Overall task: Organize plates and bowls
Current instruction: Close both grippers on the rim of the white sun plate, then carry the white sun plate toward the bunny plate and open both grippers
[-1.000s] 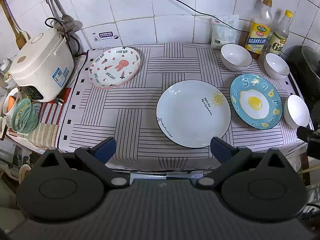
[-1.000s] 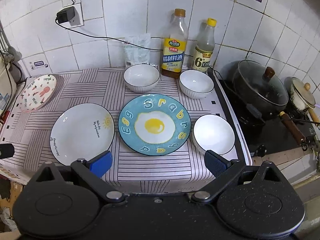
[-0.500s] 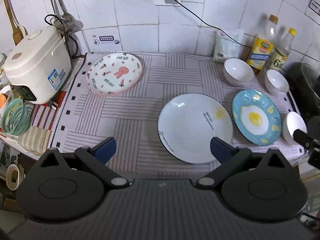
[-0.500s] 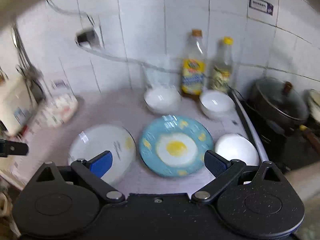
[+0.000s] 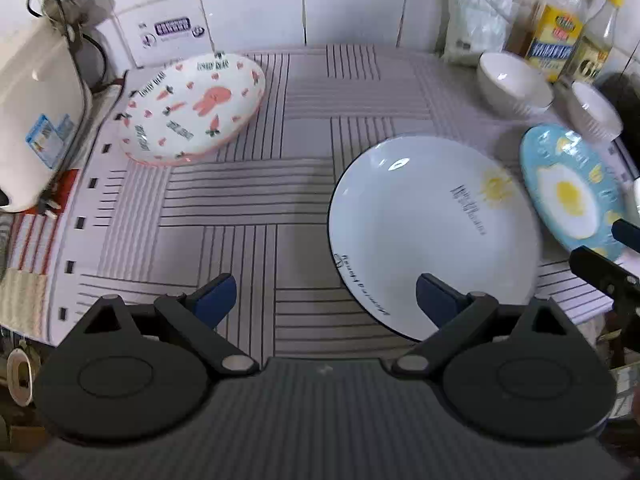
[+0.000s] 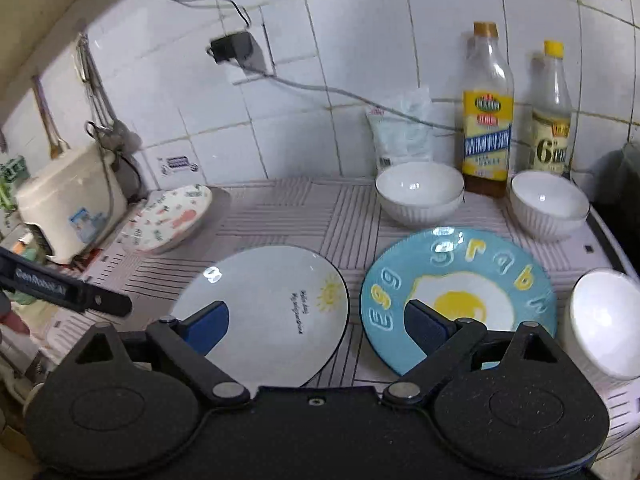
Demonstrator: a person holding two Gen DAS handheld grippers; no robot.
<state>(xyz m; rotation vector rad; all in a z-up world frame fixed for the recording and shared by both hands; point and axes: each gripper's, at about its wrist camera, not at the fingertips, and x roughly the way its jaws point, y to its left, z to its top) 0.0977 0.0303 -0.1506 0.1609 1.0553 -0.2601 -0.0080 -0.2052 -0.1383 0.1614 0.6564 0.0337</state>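
Both tools hang wide open and empty above a striped bench [image 5: 248, 184]: the left tool [image 5: 326, 298] over the white plate's [image 5: 432, 232] near rim, the right tool [image 6: 316, 322] between that plate and the egg plate [image 6: 460, 272]. A rabbit plate [image 5: 192, 110] tilts, apparently propped, beside a cooker [image 5: 36, 120]. Three bowls [image 6: 418, 192] flank the egg plate.

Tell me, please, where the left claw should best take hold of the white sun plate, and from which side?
Probably the near rim of the white sun plate, approached from the front edge. The plate lies flat, its raised rim gives the open left claw an edge to pinch, and that rim is nearest.
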